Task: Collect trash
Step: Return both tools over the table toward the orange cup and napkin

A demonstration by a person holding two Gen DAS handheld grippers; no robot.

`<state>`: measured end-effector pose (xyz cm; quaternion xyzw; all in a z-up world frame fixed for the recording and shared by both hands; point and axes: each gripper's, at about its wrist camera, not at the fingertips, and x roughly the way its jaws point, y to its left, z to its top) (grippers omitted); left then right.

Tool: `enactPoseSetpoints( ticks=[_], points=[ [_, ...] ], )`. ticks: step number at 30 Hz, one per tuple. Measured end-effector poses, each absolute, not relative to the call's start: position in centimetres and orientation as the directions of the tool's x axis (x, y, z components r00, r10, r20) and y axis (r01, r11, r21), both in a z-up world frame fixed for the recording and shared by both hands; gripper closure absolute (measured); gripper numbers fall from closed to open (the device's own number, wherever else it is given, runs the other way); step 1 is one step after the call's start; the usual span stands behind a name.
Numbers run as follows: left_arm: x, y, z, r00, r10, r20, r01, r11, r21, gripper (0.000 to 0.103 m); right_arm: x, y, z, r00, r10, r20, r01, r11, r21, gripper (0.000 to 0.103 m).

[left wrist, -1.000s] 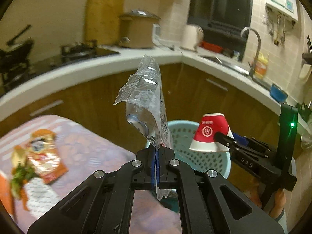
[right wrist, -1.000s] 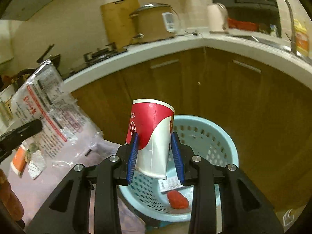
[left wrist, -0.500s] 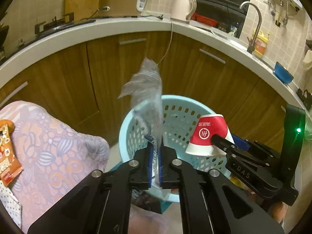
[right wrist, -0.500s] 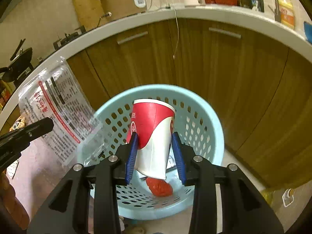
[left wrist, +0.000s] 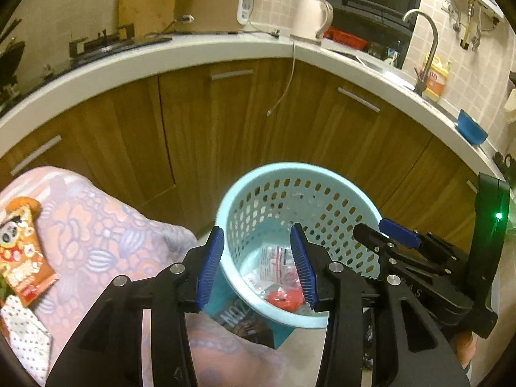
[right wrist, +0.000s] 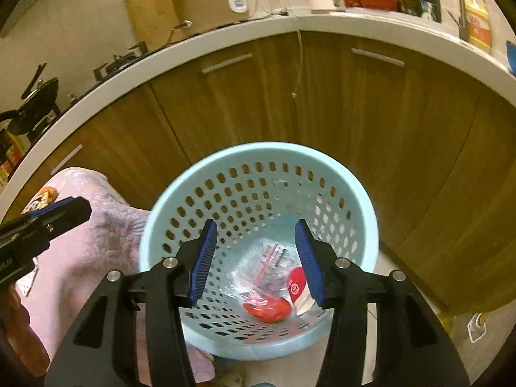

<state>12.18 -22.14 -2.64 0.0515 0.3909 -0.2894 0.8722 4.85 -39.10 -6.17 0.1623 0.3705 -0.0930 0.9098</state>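
Note:
A pale blue perforated basket stands on the floor by the wooden cabinets. Inside it lie a clear plastic wrapper, a red-and-white paper cup and a red lump. My left gripper hangs over the basket's near rim, jaws opening, nothing between them. My right gripper hovers above the basket's inside, jaws also opening and empty. The right gripper shows at the right of the left wrist view; the left gripper shows at the left of the right wrist view.
A table with a pink flowered cloth sits left of the basket, bearing an orange snack packet and a white dotted wrapper. A teal packet lies under the basket's edge. Cabinets and the counter ring the back.
Both grippers have opened: the clear wrapper left my left gripper and the paper cup left my right one, and both now lie in the basket. Both hands have sunk toward the basket.

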Motion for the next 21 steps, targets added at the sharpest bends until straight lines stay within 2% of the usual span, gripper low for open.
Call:
enactPoseSetpoints(
  ticks=[10, 13, 14, 21],
  points=[
    [10.3, -15.0, 2.3, 0.642, -0.435, -0.631, 0.457, 0.878, -0.14, 0.061, 5.3, -31.9, -0.9, 0.796, 0.084, -0.599, 0.073, 0.97, 0.234, 0.056],
    [9.2, -11.3, 3.7, 0.694, -0.405, -0.594, 0.409, 0.902, -0.138, 0.053, 5.8, -28.8, 0.4, 0.803, 0.129, -0.582, 0.003, 0.975, 0.22, 0.056],
    [8.7, -9.6, 4.2, 0.717, -0.386, -0.58, 0.381, 0.914, -0.138, 0.049, 6.0, -27.4, 0.9, 0.804, 0.148, -0.576, -0.026, 0.976, 0.215, 0.056],
    [6.1, 0.7, 6.1, 0.82, -0.255, -0.513, 0.208, 0.967, -0.147, 0.049, 7.2, -18.4, 1.9, 0.774, 0.267, -0.574, -0.191, 0.963, 0.191, 0.065]
  ],
)
